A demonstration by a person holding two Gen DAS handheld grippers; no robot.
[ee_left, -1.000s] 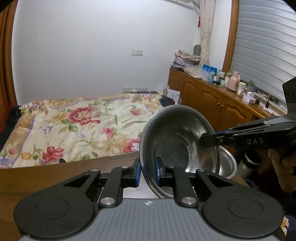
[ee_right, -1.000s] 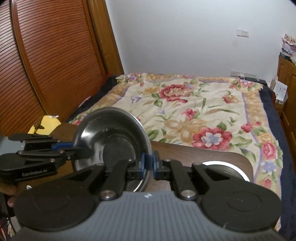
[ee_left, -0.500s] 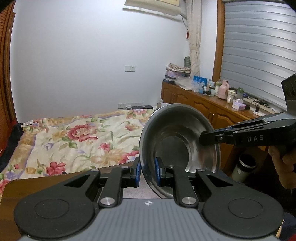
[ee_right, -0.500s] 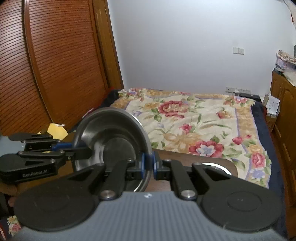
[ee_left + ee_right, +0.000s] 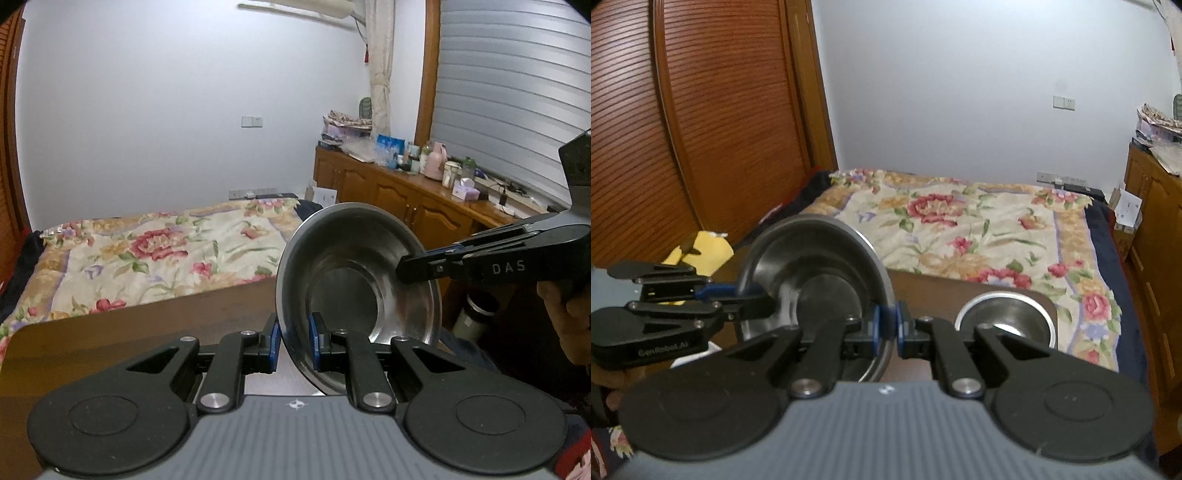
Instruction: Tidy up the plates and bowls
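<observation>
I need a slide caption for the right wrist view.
Both grippers hold one steel bowl by its rim above the table.

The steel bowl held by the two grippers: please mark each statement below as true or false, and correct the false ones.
1. Both grippers clamp the rim of one bowl. True: the left gripper and the right gripper hold opposite sides.
2. The bowl rests flat on the table. False: it is lifted and tilted on edge.
3. A second bowl sits on the table. True.
4. The held bowl contains food. False: it is empty.
5. The bed cover is plain white. False: it is floral.
</observation>
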